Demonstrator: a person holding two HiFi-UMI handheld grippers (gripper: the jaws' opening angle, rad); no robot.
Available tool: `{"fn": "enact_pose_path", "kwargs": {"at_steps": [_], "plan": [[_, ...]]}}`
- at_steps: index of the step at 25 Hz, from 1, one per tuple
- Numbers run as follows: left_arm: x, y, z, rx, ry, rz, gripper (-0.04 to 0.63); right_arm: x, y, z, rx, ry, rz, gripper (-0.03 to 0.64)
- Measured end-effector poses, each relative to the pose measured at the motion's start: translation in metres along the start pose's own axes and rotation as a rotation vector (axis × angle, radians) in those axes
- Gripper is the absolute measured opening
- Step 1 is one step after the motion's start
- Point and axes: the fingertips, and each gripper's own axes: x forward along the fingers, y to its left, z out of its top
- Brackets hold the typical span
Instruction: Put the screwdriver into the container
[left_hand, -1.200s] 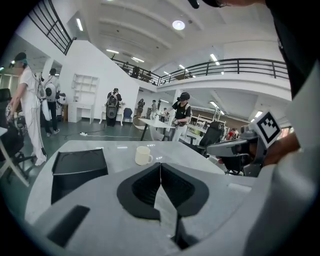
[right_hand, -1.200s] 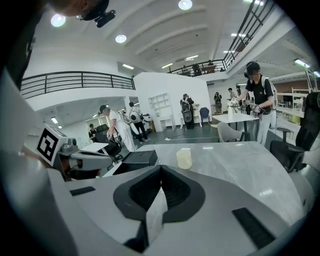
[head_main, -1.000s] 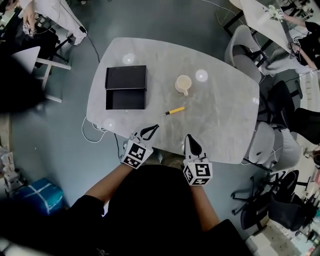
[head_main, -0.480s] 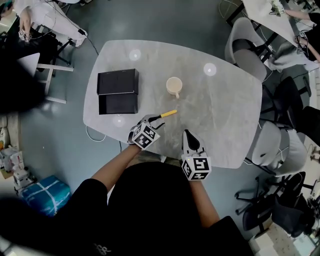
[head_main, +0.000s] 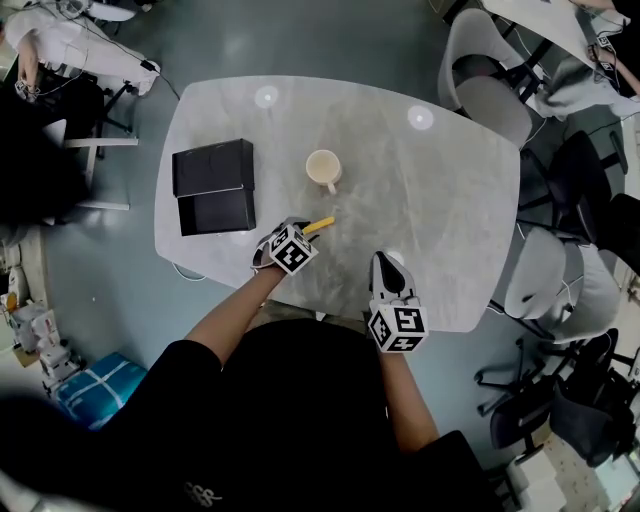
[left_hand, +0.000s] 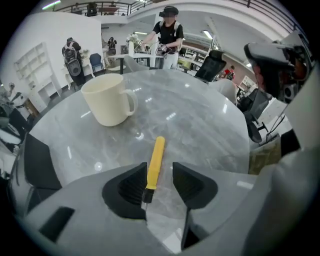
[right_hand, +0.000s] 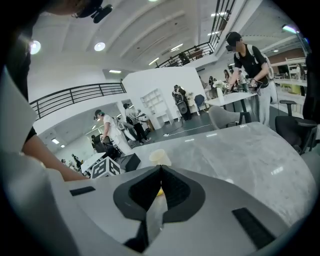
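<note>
We see our left gripper (left_hand: 160, 170) opening around the yellow screwdriver (left_hand: 156, 154) (lying on the table (left_hand: 200, 125)); right gripper (right_hand: 160, 169) clenched, empty

On the surface (head_main: 440, 220) the container (head_main: 214, 186) sits at the person's left, near the left edge. The mug (head_main: 323, 168) stands to its right, well apart from it, about mid-surface. The screwdriver (head_main: 319, 226) lies flat on the surface just in front of the mug, on the person's side, its handle end toward the mug. Its near end lies between the opening jaws of the left hand-held gripper (left_hand: 160, 182), close beside the left jaw. The right hand-held gripper (head_main: 385, 258) is over the near edge, to the right of the screwdriver and apart from it. Chairs (head_main: 480, 90) stand beyond the surface's right side.
</note>
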Motion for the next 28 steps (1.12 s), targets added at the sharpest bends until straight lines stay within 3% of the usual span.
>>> {"fn": "enact_pose_path", "kwargs": {"at_steps": [11,15,16,17,22,28], "plan": [[0.035,0.004,0.003,-0.004,0.122,0.022,0.158,-0.023,-0.066,-0.014,0.098,0.023,-0.107,0.008],[0.032,0.007,0.004,0.029,0.079,0.025,0.142,-0.029,-0.062,-0.021,0.077,0.02,-0.122,0.008],[0.031,0.008,0.004,0.047,0.073,0.031,0.095,-0.028,-0.06,-0.022,0.067,0.019,-0.125,0.008],[0.03,0.008,0.003,0.062,0.072,0.029,0.087,-0.028,-0.059,-0.023,0.059,0.018,-0.129,0.008],[0.013,0.003,0.002,0.095,0.031,-0.027,0.086,-0.035,-0.031,-0.028,0.054,0.007,-0.162,0.008],[-0.022,0.004,0.004,0.188,-0.029,-0.082,0.086,-0.028,0.013,-0.029,0.051,-0.028,-0.19,0.008]]}}
